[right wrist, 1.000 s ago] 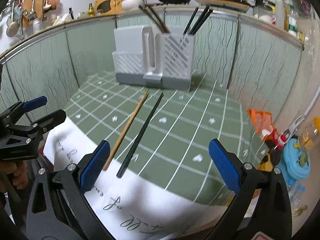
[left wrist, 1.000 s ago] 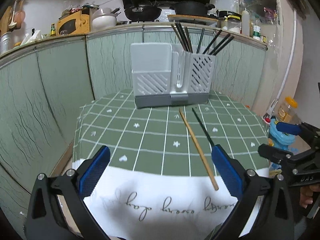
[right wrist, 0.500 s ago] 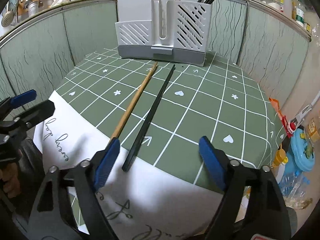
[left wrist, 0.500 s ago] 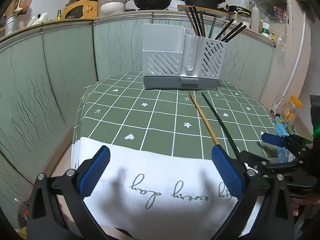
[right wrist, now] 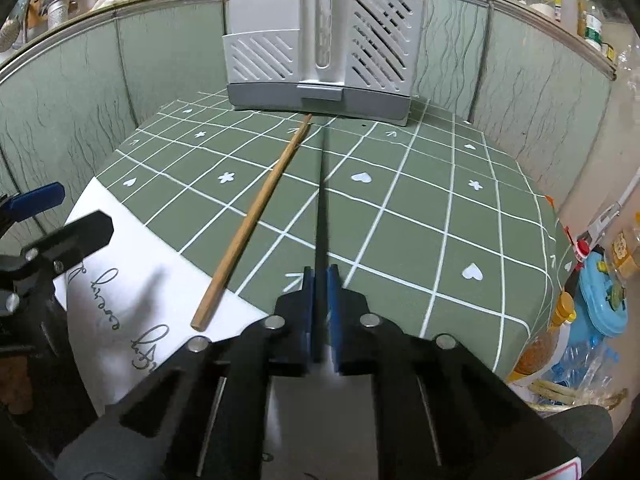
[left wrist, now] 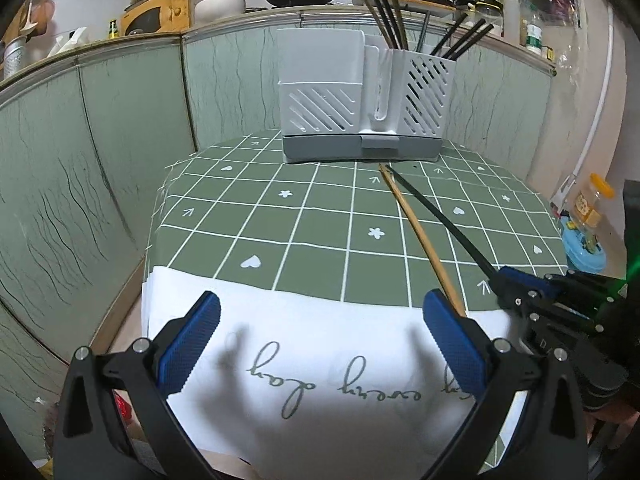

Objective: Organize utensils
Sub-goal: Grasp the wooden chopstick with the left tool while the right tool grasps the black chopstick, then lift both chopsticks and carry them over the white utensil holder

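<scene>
A: Your right gripper (right wrist: 319, 276), bottom centre of the right view, is clamped on the near end of the black chopstick (right wrist: 321, 200). The stick points up-frame toward the grey holder (right wrist: 320, 52).

B: And the left?

A: Your left gripper (left wrist: 318, 340) is spread wide, nothing between the pads, low over the white cloth (left wrist: 320, 344). The wooden chopstick (left wrist: 420, 236) lies on the green tablecloth (left wrist: 280, 216), just left of the black one. More chopsticks (left wrist: 390, 20) stand in the holder's right compartment.
</scene>
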`<act>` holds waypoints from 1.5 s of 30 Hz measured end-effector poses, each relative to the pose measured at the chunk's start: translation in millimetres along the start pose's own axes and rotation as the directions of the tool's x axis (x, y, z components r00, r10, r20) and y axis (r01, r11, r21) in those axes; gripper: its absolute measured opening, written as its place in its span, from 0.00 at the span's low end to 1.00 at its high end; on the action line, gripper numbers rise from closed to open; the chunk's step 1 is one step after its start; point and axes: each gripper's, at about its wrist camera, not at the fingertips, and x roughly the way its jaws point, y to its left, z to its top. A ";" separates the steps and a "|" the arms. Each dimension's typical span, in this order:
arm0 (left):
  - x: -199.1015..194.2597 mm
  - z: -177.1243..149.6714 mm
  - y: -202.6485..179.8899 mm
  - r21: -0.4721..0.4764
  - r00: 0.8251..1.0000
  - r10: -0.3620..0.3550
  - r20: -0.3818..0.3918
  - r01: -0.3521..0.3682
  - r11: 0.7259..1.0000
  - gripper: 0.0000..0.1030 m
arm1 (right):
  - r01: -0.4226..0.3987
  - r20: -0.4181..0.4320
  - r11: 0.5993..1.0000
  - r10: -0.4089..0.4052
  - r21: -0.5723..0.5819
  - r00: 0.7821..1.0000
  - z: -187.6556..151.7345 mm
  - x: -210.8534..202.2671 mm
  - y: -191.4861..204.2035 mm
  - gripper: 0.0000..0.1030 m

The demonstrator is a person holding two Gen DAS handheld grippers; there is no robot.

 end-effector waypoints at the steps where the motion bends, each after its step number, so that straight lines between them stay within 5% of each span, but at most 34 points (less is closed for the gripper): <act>1: 0.1 -0.4 -1.6 0.003 1.000 -0.002 0.001 0.002 1.000 0.96 | -0.002 0.000 1.000 0.002 0.010 1.000 0.0 -0.6 -1.0 0.06; 23: 18.6 1.5 -63.4 0.069 0.999 -0.044 0.012 0.043 0.997 0.94 | 0.010 0.036 0.991 -0.015 0.136 0.999 3.0 -45.5 -76.9 0.06; 29: 33.3 1.2 -83.0 0.094 1.000 -0.016 -0.025 0.018 0.995 0.74 | 0.015 0.053 0.988 -0.023 0.152 0.998 -1.9 -60.3 -91.0 0.06; 33: 42.3 -0.9 -86.2 0.080 0.998 0.011 -0.058 -0.006 0.997 0.45 | 0.011 0.058 0.987 -0.021 0.163 0.998 -4.8 -64.6 -97.2 0.06; 37: 41.0 -2.1 -81.0 0.084 0.993 0.109 -0.038 -0.106 0.991 0.11 | 0.008 0.057 0.986 -0.018 0.167 0.998 -7.2 -65.4 -98.9 0.06; 45: 39.8 0.5 -66.0 0.049 0.996 0.070 -0.061 -0.067 0.997 0.08 | -0.002 0.048 0.988 -0.005 0.152 0.999 -7.7 -63.9 -90.6 0.06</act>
